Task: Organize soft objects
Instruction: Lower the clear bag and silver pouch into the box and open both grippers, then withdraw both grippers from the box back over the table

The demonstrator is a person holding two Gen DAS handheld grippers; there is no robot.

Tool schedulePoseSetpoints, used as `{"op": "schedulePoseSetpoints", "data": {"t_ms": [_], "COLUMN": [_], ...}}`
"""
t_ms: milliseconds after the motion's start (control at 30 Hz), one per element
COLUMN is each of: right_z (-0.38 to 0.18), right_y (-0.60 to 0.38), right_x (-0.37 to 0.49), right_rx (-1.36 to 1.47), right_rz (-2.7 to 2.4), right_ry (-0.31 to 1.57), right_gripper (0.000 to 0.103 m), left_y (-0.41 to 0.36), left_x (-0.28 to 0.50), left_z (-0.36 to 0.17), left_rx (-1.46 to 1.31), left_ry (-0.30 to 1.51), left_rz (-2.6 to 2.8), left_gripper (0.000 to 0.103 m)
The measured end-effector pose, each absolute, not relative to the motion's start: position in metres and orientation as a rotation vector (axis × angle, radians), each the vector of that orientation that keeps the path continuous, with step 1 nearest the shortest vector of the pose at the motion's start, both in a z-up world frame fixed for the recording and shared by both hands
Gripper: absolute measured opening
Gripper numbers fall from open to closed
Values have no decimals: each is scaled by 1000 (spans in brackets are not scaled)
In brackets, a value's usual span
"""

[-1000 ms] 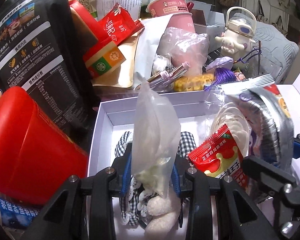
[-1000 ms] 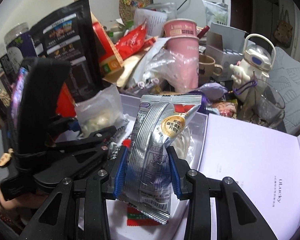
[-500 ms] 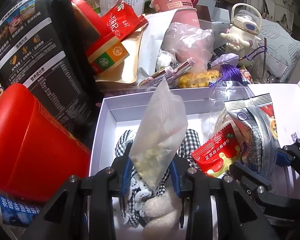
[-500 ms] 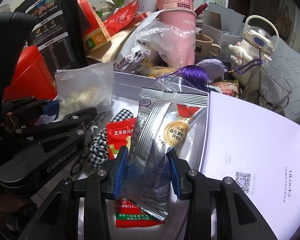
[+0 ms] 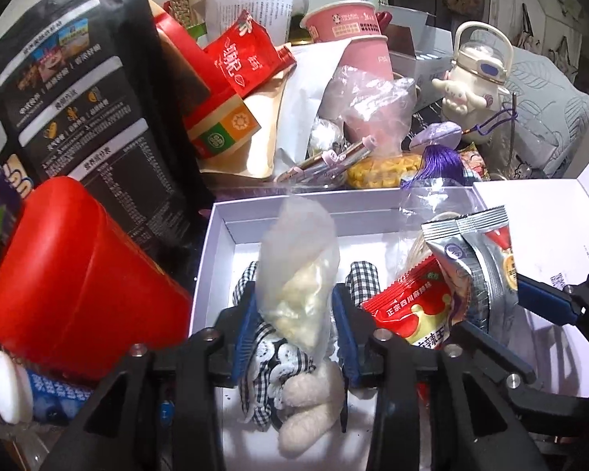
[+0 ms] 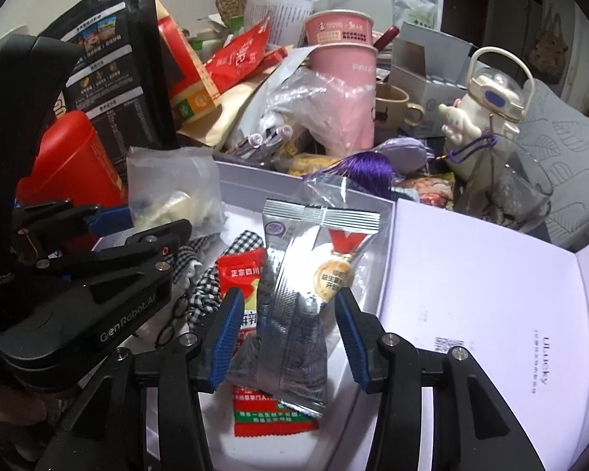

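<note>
Over the white box (image 5: 216, 235), the left gripper (image 5: 294, 333) is opening around a clear bag (image 5: 298, 274), pads just clear. The right gripper (image 6: 290, 333) is opening too, its pads off the silver packet (image 6: 298, 294) standing between them

"GenRobot.AI" is showing on the left gripper (image 6: 110, 227); "ULucky" is showing on the white box lid (image 6: 491, 314).
</note>
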State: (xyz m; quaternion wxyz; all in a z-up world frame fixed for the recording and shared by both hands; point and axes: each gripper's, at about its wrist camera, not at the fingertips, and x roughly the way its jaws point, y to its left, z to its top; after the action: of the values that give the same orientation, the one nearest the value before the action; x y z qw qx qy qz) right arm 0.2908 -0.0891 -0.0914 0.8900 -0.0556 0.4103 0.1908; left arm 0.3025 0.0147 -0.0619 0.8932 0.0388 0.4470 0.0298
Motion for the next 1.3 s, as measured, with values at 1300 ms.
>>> {"op": "schedulePoseSetpoints", "data": {"t_ms": [1300], "right_z": [53], "right_y": [-151], "right_x": [136], "right_rx": [-81], "right_rz": [361], "right_ry": [466], "right_gripper": [63], "left_y": [-1], "left_x": [147], "left_z": [106], "left_rx": [35], "left_ry": [527], "left_rz": [-38], "left_gripper": [87]}}
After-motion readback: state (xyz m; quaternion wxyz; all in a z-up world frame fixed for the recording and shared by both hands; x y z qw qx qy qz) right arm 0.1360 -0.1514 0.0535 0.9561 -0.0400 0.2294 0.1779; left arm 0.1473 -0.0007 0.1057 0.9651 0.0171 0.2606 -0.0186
